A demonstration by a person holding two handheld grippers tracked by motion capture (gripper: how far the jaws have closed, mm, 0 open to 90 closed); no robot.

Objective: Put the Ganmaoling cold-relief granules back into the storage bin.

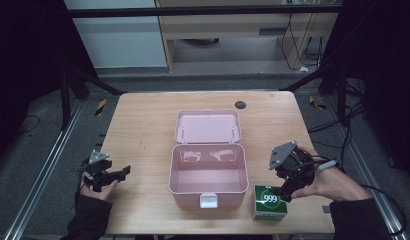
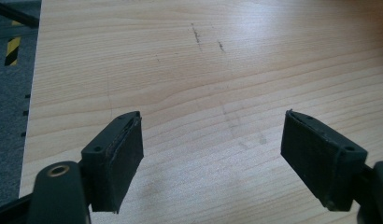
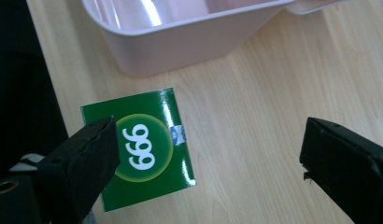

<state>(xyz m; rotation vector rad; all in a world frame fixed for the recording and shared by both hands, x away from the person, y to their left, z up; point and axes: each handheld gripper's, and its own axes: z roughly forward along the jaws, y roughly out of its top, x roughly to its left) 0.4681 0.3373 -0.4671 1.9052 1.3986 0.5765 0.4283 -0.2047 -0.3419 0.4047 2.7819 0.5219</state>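
Observation:
A pink plastic box (image 1: 208, 181) stands open in the middle of the table, its lid (image 1: 208, 126) tipped back and its inside bare. A green carton marked 999 (image 1: 269, 202) sits at the box's front right corner, near the table's front edge. My right gripper (image 1: 288, 191) hovers just above and to the right of the carton, open. In the right gripper view the carton (image 3: 140, 149) lies below the left jaw and the pink box's wall (image 3: 180, 42) runs along the top. My left gripper (image 1: 124, 172) rests open at the table's left edge, over bare wood (image 2: 213, 135).
A small dark round disc (image 1: 240, 104) lies at the table's far edge. The table's left edge and grey floor with a yellow-black strip (image 2: 12, 49) show in the left gripper view. Metal rails run along both sides of the table.

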